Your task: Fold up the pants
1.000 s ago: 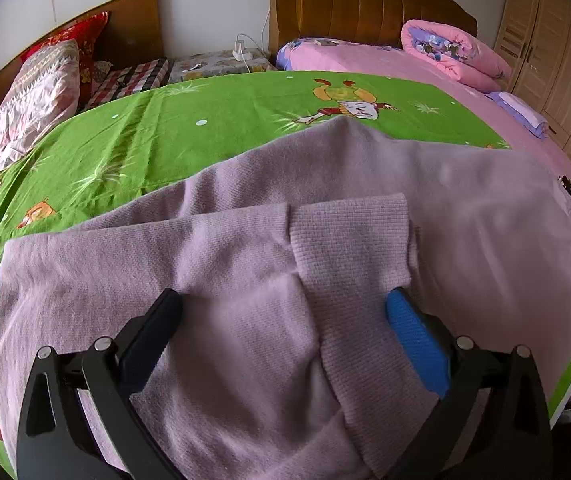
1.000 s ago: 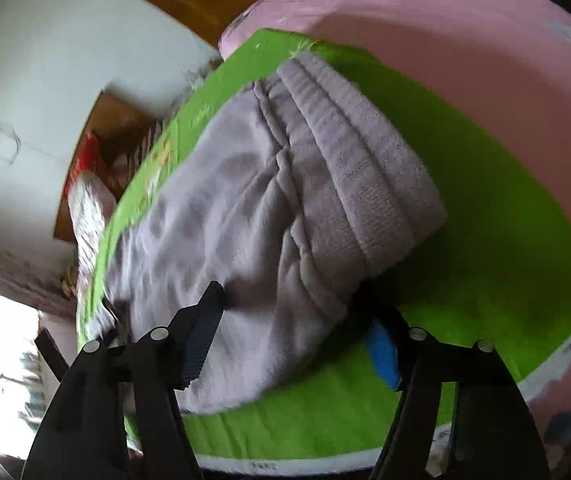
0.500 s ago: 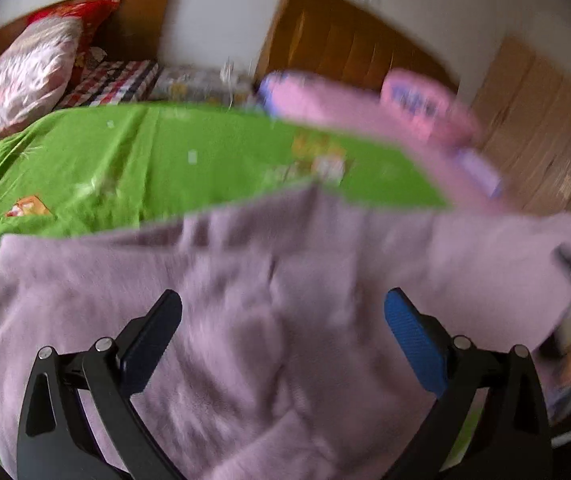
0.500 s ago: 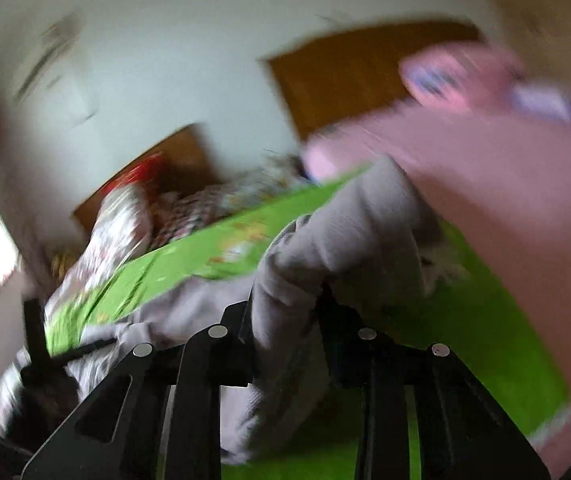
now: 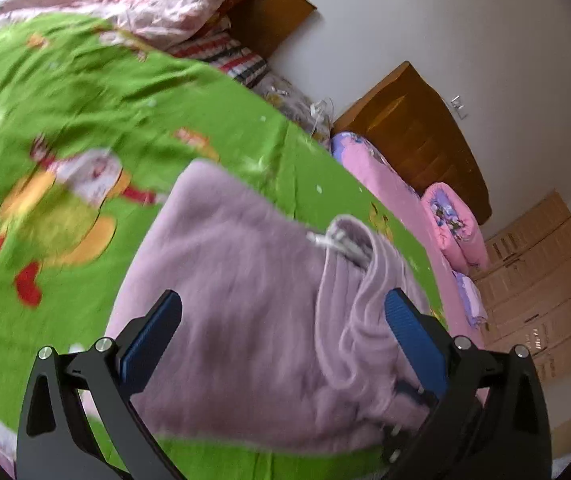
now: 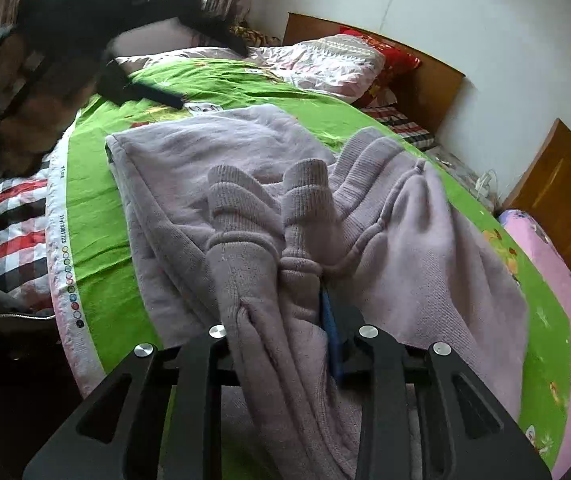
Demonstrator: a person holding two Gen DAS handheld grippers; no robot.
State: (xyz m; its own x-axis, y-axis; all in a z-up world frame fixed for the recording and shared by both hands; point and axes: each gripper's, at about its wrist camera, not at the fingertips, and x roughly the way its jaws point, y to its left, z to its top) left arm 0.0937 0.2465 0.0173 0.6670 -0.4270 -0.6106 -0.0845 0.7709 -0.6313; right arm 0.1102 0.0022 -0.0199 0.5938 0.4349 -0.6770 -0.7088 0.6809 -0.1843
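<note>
The lilac knitted pants [image 5: 245, 304] lie on a green cartoon sheet [image 5: 65, 120] on the bed. My left gripper [image 5: 281, 336] is open, its blue pads either side of the cloth near the waistband with its white drawstring [image 5: 337, 240]. In the right wrist view the pants [image 6: 205, 168] lie partly folded. My right gripper [image 6: 285, 320] is shut on the two ribbed leg cuffs [image 6: 281, 216], bunched and held over the body of the pants.
A pink quilt and pillows [image 6: 325, 64] lie at the head of the bed by wooden headboards [image 5: 417, 136]. A second bed with pink bedding [image 5: 453, 220] stands beside. Wardrobes [image 5: 545, 280] stand at the right. A person in black [image 6: 97, 16] leans over the far edge.
My right gripper closed on the leg cuffs and carried them over the pants toward the waistband. My left gripper swung left and stays open over the waistband end.
</note>
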